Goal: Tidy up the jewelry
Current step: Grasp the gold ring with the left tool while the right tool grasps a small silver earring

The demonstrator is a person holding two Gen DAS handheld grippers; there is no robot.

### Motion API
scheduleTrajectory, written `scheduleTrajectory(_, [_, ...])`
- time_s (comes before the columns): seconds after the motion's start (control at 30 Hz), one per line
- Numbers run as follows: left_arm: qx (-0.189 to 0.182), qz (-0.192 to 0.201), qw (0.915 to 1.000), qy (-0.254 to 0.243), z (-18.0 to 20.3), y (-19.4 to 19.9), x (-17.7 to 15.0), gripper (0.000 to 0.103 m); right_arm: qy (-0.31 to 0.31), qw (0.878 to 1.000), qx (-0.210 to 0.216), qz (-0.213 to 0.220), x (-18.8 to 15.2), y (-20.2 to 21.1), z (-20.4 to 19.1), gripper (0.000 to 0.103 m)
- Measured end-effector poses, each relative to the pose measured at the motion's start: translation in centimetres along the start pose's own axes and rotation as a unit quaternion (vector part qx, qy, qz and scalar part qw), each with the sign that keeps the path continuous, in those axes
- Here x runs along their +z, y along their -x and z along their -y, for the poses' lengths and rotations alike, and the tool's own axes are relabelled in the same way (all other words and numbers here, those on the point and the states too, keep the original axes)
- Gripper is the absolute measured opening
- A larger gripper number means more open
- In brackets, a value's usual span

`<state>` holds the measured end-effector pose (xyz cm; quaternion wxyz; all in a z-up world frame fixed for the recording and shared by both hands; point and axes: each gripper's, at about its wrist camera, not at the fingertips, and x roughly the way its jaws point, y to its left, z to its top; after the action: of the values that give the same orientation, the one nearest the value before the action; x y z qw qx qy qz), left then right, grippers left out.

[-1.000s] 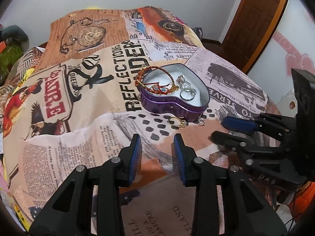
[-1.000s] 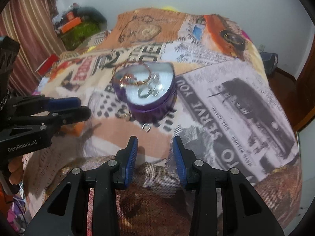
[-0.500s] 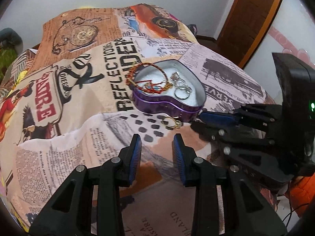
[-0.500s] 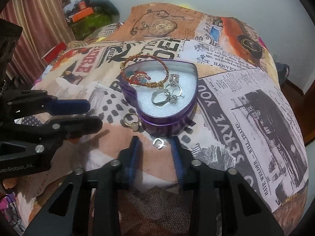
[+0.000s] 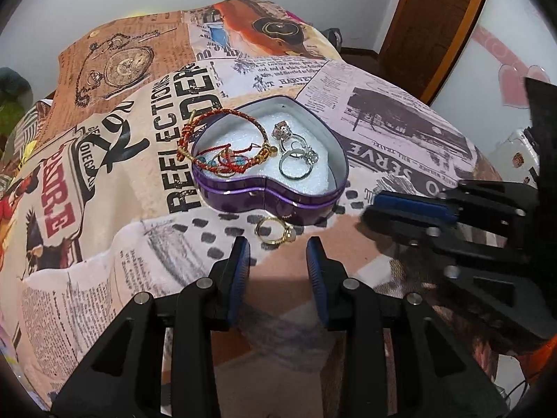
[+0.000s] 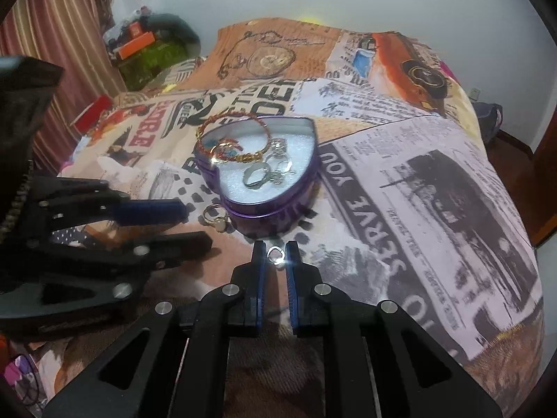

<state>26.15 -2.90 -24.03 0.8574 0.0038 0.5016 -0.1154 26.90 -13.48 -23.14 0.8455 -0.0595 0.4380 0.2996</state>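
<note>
A purple heart-shaped tin (image 5: 268, 202) (image 6: 278, 205) sits open on the printed bedspread, holding a red-gold bracelet (image 5: 222, 139) (image 6: 233, 139) and silver rings (image 5: 296, 160) (image 6: 268, 174). A gold ring (image 5: 276, 231) (image 6: 216, 219) lies on the cloth just in front of the tin. My left gripper (image 5: 277, 254) is open, its tips just short of the gold ring. My right gripper (image 6: 275, 256) has narrowed around a small silver ring (image 6: 276, 256) lying in front of the tin; the pads flank it closely. It also shows at the right of the left wrist view (image 5: 410, 212).
The printed bedspread (image 5: 104, 209) (image 6: 435, 191) covers the bed. A wooden door (image 5: 435, 17) stands at the far right. A striped curtain (image 6: 52, 35) and a heap of green and orange items (image 6: 149, 52) lie far left.
Both grippers moved forward towards the tin. My right gripper's fingers closed in from wide open to narrowly flanking the small silver ring. My left gripper stayed open, nearing the gold ring.
</note>
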Motion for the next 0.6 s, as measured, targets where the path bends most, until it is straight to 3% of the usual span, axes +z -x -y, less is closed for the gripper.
scheduleTrajectory(0.27, [0.014, 0.004, 0.9999, -0.005, 0.2, -0.7, 0.2, 0.033, -0.011, 1.000, -0.002, 0.010, 0.0, 0.7, 0.7, 0.010])
scheduleTrajectory(0.37, [0.015, 0.006, 0.9998, -0.013, 0.5, -0.8, 0.2, 0.022, -0.012, 1.000, 0.002, 0.014, 0.1, 0.8, 0.5, 0.010])
scheduleTrajectory(0.6, [0.011, 0.005, 0.9999, 0.001, 0.1, -0.5, 0.0, 0.008, -0.008, 1.000, 0.001, 0.020, 0.5, 1.3, 0.0, 0.010])
